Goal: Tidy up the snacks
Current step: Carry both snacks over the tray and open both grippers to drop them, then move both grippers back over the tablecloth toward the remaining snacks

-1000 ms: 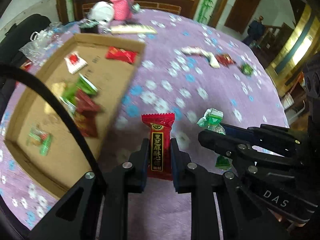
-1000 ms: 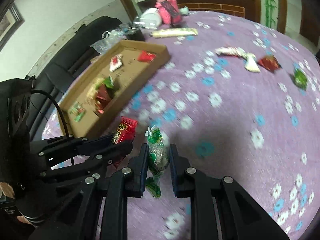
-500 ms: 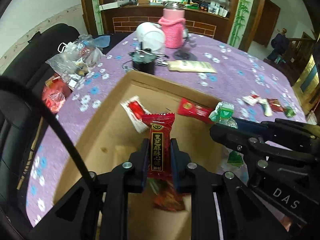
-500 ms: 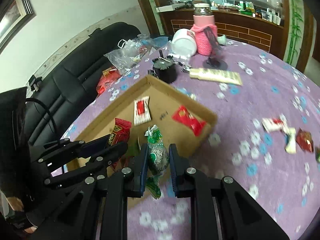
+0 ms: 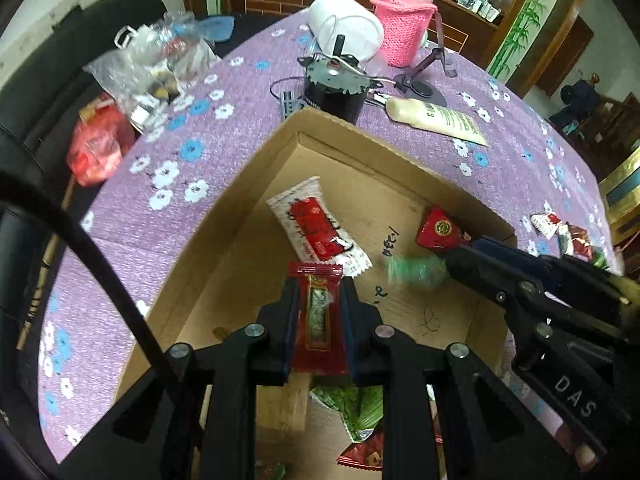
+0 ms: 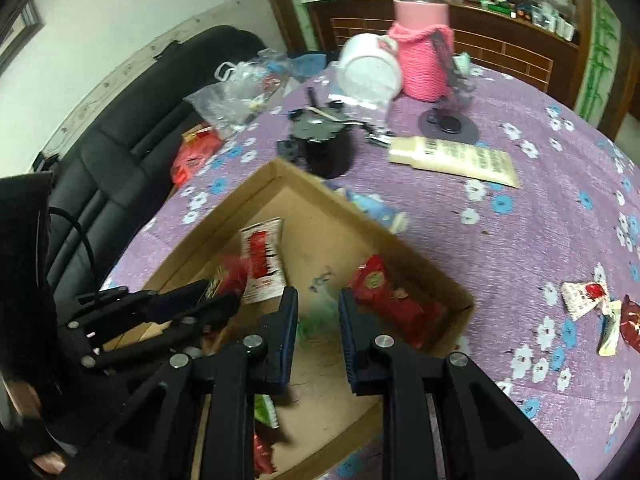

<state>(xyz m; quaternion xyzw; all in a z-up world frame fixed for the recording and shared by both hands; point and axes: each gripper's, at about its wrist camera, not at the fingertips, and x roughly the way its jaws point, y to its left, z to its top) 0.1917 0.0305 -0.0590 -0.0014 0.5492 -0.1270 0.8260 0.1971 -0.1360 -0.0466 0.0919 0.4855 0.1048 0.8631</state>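
An open cardboard box (image 5: 248, 168) lies on the purple flowered cloth. My left gripper (image 5: 319, 286) hangs over it, shut on a red snack packet (image 5: 318, 320) that stands upright between the fingers. In the right wrist view the same gripper (image 6: 224, 300) shows at the left with the red packet (image 6: 230, 276). My right gripper (image 6: 318, 294) is over the box's right part, jaws a narrow gap apart. A green candy (image 6: 316, 320) is only a blur just past the fingertips, loose from the pads, and its green blur (image 5: 416, 272) hangs off the right gripper's tip (image 5: 454, 258).
In the box lie a white-and-red sachet (image 5: 316, 224), a red packet (image 5: 440, 232) and green wrappers (image 5: 360, 404). Behind it stand a black pot (image 5: 334, 88), a white mug (image 5: 348, 28), a pink knitted jar (image 5: 404, 28) and a cream tube (image 5: 440, 118). Loose snacks (image 6: 588, 296) lie at the right.
Both grippers have travelled from over the purple cloth to over the cardboard box. The red packet stays gripped. The green candy, sharp between the right fingers before, is now a blur beyond them.
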